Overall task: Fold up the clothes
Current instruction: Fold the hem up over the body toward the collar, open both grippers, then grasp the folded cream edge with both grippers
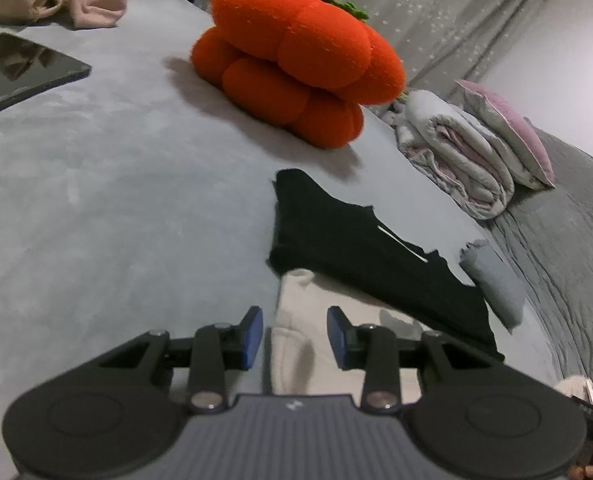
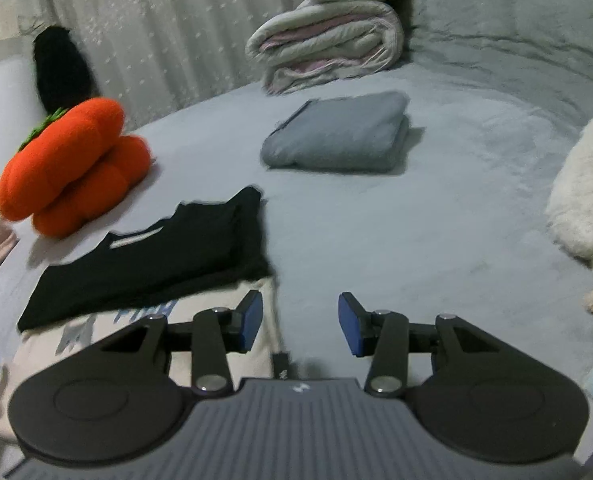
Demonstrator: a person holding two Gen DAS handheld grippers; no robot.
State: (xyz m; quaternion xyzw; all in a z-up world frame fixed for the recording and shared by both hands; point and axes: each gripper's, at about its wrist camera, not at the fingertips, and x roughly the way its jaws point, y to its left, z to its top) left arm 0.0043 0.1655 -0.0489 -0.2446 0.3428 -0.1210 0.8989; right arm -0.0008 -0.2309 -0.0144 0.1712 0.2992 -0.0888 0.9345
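The black shirt lies folded atop the cream garment on the bed; left gripper and right gripper hover released, empty, probably letting the stack settle.

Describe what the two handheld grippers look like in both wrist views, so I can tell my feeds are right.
Both look alike. The left gripper and right gripper each have two blue rectangular pads on black jointed linkage arms with silver pivot bolts. These fan out from two round black discs flanking a grey ribbed body bearing a small white logo. No cables or sleeves show.
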